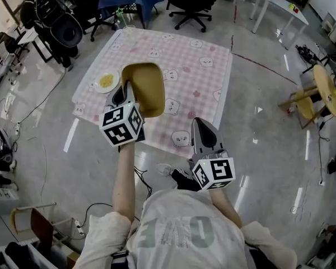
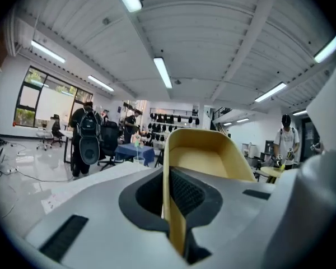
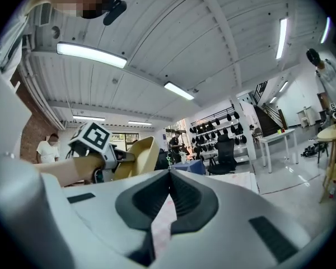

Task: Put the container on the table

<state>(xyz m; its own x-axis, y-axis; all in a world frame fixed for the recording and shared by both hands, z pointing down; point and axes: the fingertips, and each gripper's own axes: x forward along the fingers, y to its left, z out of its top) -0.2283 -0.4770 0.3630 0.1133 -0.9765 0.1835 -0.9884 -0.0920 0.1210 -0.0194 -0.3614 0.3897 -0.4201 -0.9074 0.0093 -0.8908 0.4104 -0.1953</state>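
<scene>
Gripping yellow container (image 1: 147,91) by 1 side wall: left gripper (image 1: 125,89), jaws clamped on that wall, container jutting forward past tips, held in air over pink checkered table (image 1: 199,74). Right gripper (image 1: 200,129) well apart from container, jaws together, nothing between.

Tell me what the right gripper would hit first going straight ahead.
Nothing close: the right gripper, jaws shut, points over the cloth toward the far blue table. The container sits off to its left. Depth is unclear.
</scene>
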